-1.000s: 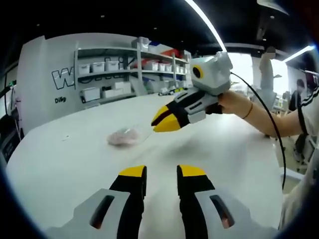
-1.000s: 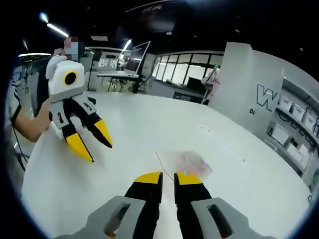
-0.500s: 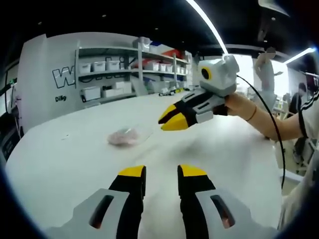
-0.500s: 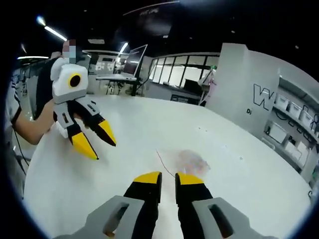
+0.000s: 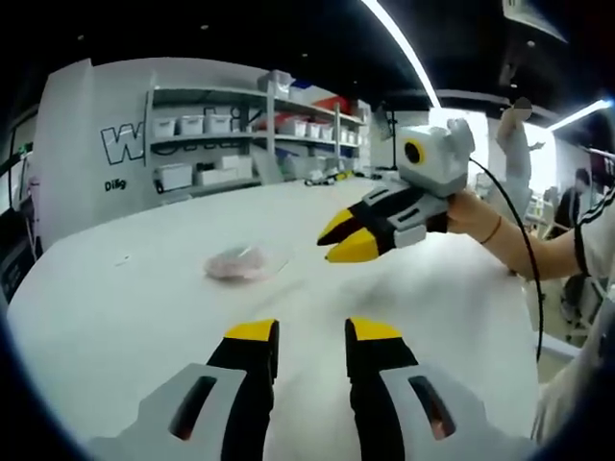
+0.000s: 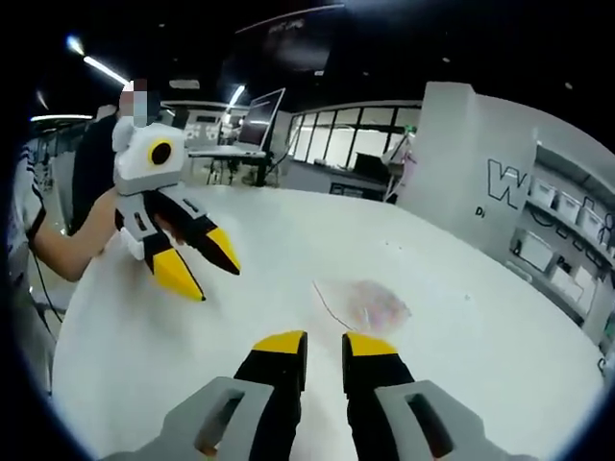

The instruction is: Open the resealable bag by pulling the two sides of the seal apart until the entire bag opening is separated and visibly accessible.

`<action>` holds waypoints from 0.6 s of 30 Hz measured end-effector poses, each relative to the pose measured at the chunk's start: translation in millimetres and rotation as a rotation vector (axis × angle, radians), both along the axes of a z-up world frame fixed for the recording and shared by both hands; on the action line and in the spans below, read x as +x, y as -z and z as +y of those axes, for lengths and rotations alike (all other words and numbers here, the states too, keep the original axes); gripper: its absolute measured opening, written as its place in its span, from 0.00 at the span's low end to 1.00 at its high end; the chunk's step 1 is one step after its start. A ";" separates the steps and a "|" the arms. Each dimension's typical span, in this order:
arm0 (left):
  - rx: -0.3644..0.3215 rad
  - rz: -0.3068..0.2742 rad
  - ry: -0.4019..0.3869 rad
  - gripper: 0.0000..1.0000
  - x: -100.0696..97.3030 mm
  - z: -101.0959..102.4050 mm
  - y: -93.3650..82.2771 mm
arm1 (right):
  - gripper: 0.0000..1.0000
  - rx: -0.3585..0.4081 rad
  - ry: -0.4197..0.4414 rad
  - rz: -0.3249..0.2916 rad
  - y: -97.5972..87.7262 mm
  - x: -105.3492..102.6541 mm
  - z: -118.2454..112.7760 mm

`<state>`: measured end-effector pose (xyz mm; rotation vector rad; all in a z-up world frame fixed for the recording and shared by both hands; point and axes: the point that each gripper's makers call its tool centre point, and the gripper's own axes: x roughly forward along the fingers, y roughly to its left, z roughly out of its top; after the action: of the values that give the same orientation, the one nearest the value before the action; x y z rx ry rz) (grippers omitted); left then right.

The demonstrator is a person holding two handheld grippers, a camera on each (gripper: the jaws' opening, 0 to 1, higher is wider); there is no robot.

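In the left gripper view, the left gripper [image 5: 309, 331] rises from the bottom centre of the frame, its two yellow-tipped jaws parted by a narrow gap with nothing between them. The resealable bag [image 5: 235, 262] lies flat on the white table [image 5: 144, 317] at centre left, a clear pouch with pinkish contents, well apart from these jaws. To the right of centre, the right gripper [image 5: 348, 240] hangs above the table, held by a hand [image 5: 465, 211]; its yellow tips point left toward the bag, slightly spread and empty, not touching it. Shelving with white bins [image 5: 207, 154] stands in the upper left background.

In the right gripper view, the right gripper [image 6: 321, 346] comes up from the bottom centre with its jaws a little apart and holding nothing. The bag [image 6: 370, 304] lies on the table [image 6: 500, 336] just above and right of the tips, close to them but not touched, its seal edge showing as a thin line on its left side. The left gripper [image 6: 204, 269] hovers at centre left, jaws spread and empty, pointing down and right toward the bag.
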<state>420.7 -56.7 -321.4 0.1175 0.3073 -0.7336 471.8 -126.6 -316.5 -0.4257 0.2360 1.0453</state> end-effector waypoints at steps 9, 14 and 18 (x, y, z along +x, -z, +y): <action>0.020 -0.024 -0.028 0.36 -0.5 6.1 0.0 | 0.13 -0.010 0.016 -0.023 0.5 -10.7 -6.6; 0.005 -0.015 -0.042 0.37 -4.1 11.0 5.3 | 0.13 0.017 0.024 -0.025 0.0 -15.1 -10.2; -0.002 -0.009 -0.055 0.38 -6.8 15.1 8.9 | 0.15 0.025 0.036 -0.023 1.0 -17.5 -15.1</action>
<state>414.0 -41.6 -330.3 0.1103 0.2999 -0.6787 454.3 -141.7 -317.5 -0.4098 0.2090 1.0069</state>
